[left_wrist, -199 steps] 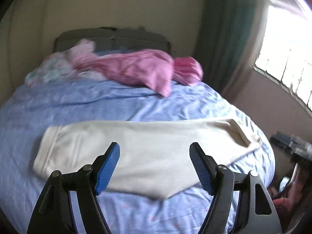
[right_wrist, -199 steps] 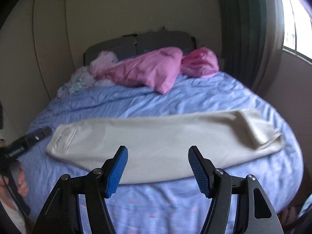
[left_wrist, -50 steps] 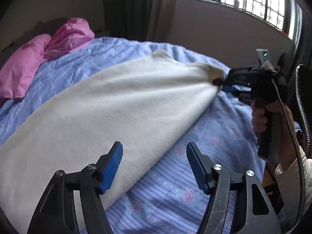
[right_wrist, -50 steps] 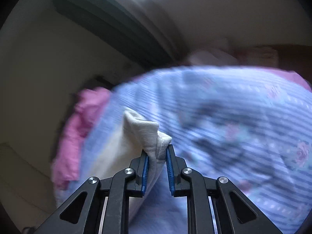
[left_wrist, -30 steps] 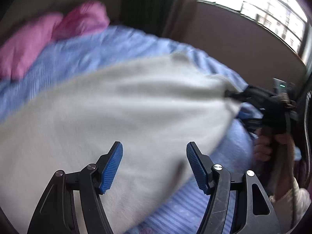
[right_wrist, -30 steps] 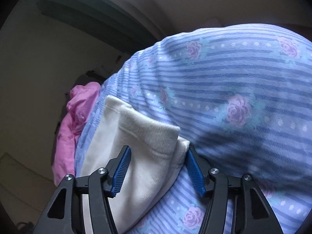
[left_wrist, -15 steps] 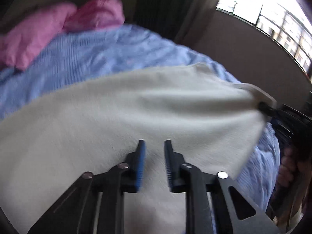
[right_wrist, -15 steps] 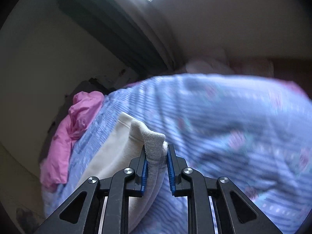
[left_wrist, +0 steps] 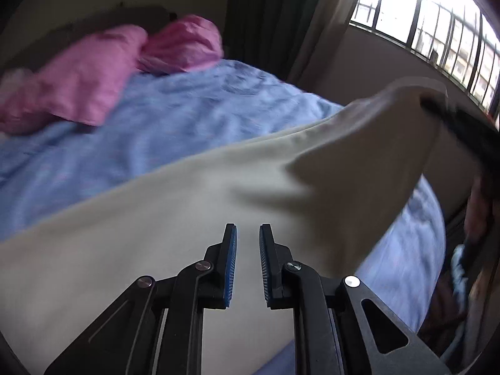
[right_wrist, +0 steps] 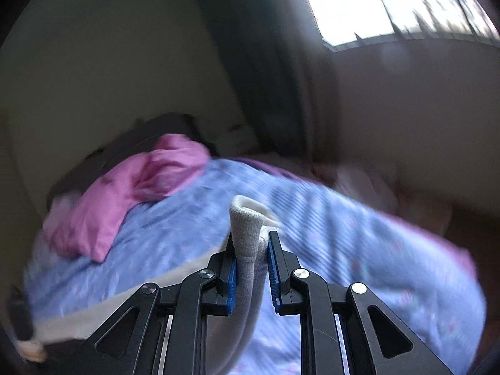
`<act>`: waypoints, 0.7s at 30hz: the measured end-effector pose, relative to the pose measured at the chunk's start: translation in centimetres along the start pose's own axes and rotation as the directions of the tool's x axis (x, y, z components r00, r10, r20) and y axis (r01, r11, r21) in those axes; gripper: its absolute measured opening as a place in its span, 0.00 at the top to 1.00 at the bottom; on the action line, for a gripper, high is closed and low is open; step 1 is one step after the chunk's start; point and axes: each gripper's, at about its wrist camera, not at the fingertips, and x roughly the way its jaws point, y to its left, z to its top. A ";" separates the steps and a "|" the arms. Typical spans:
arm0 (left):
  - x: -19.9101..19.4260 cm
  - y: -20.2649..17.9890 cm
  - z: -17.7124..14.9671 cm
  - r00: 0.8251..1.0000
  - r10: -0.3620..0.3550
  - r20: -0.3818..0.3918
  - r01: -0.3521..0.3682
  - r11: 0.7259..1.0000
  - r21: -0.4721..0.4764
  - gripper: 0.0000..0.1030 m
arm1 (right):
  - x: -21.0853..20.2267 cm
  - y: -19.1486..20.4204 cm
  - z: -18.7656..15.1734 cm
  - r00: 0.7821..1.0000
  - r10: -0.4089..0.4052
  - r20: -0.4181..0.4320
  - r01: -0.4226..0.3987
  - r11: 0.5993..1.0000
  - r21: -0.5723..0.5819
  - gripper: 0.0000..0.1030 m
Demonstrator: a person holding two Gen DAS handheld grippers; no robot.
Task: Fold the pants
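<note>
1. Pants [left_wrist: 175, 206], cream and knit, lay lengthwise across the blue striped bedspread [left_wrist: 162, 125], one end lifted clear of it.
2. Right gripper [right_wrist: 252, 250] was clamped on the ribbed hem, which stood up between the blue pads [right_wrist: 232, 276] as a folded tab.
3. Left gripper [left_wrist: 247, 243] had its jaws drawn close together; cream cloth filled the narrow gap, but whether the pads pinched it could not be told from this view.
4. From the raised corner at the right gripper, the near edge of the cloth sloped down toward the left gripper.
5. Bare bedspread lay open beyond the far edge, up to the pink bedding [left_wrist: 93, 72] at the head.
6. Curtain [left_wrist: 268, 15] and window [left_wrist: 437, 22] bounded the bed's far side.
</note>
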 end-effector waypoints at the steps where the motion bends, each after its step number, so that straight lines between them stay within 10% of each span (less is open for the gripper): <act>1: -1.6 1.2 -0.7 1.000 0.018 0.000 -0.018 1.000 0.010 0.85 | -0.6 2.7 0.6 1.000 0.017 0.013 -0.015 0.997 -0.077 0.82; 6: -10.3 8.5 -4.5 0.999 0.018 -0.030 -0.020 0.996 -0.086 0.85 | -2.0 13.7 0.7 0.994 0.105 0.013 -0.094 0.937 -0.336 0.82; 15: -20.5 16.9 -12.5 0.990 0.143 0.009 -0.138 0.970 -0.200 0.84 | -4.8 31.7 -8.0 0.957 0.256 -0.139 -0.281 0.690 -0.667 0.83; 21: -21.1 20.3 -16.8 0.987 0.155 -0.028 -0.157 0.948 -0.278 0.84 | -7.1 39.2 -17.7 0.912 0.292 -0.288 -0.391 0.405 -0.826 0.83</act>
